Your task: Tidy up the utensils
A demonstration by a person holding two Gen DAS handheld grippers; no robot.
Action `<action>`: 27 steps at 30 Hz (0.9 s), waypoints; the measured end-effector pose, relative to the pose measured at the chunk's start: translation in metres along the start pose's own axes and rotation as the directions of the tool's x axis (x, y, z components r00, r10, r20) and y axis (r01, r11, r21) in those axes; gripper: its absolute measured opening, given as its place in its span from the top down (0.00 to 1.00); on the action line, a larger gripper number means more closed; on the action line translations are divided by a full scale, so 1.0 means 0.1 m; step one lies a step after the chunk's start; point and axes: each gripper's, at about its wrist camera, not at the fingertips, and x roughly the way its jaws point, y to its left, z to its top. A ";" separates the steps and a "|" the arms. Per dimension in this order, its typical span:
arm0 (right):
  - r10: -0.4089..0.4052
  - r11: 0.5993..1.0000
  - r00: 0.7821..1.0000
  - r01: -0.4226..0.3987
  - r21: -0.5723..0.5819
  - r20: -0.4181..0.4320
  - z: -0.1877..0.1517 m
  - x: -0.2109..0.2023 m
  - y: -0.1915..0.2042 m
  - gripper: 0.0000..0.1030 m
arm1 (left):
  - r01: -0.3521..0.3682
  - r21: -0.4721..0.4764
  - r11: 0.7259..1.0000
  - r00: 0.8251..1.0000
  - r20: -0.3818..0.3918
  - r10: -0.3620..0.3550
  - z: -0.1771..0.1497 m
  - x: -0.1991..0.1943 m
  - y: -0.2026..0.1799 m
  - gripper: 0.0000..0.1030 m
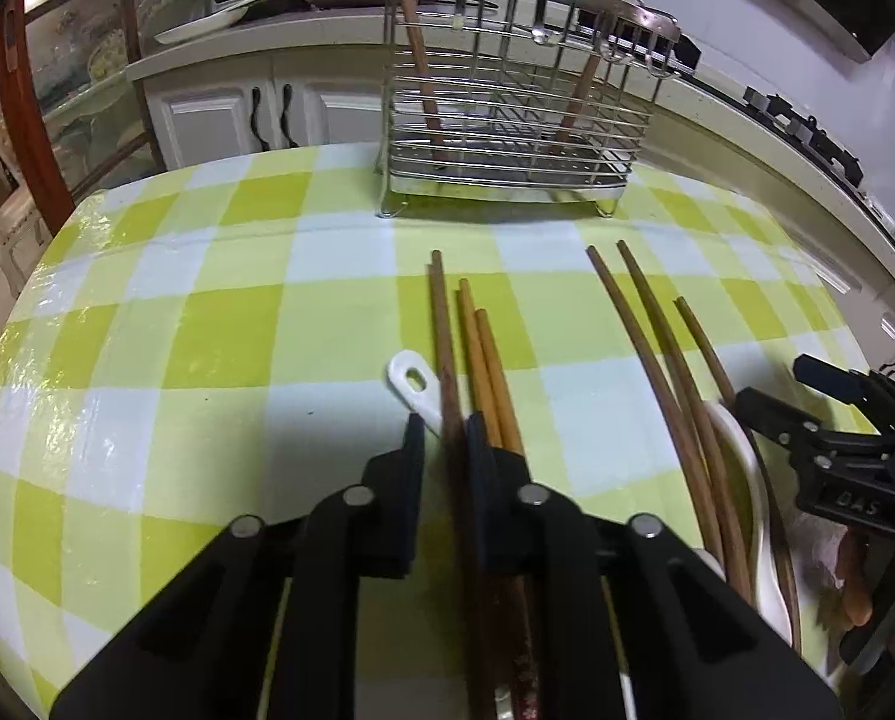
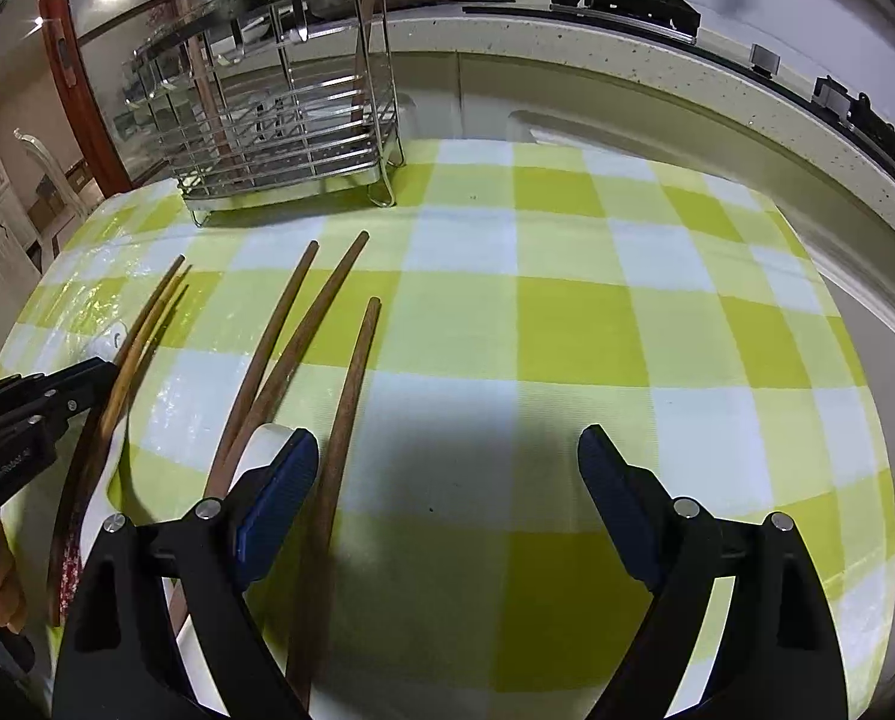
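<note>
My left gripper [image 1: 446, 429] is pinched on a dark wooden chopstick [image 1: 444, 336] lying on the checked surface [image 1: 177, 360] in front of the wire utensil rack [image 1: 507, 120], while my right gripper [image 2: 447, 450] hangs spread wide, holding nothing. These sticks look light, stiff and a bit slippery, so I'd take hold near the middle. Two lighter chopsticks [image 1: 483, 360] touch it on the side away from the white spoon handle [image 1: 411, 387], and could get dragged along.
</note>
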 end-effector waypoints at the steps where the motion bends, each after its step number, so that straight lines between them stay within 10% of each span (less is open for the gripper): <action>1: -0.001 1.000 1.000 0.001 0.001 -0.008 0.00 0.02 0.01 0.20 | 0.005 0.003 1.000 1.000 -0.002 -0.005 0.00 0.00 -0.01 0.93; 9: -0.014 0.999 1.000 0.013 -0.042 -0.011 0.02 0.05 0.13 0.33 | 0.014 -0.029 0.999 1.000 0.009 -0.013 0.00 -0.04 0.07 0.93; 19: 0.047 0.996 0.999 -0.046 -0.076 0.011 0.02 -0.01 0.24 0.86 | 0.018 -0.068 0.998 0.999 0.045 -0.015 0.00 -0.19 0.23 0.93; 27: 0.090 0.996 0.995 -0.089 -0.023 0.043 0.09 -0.13 0.06 0.90 | 0.027 -0.089 0.996 0.997 0.069 -0.021 -0.02 -0.32 0.28 0.93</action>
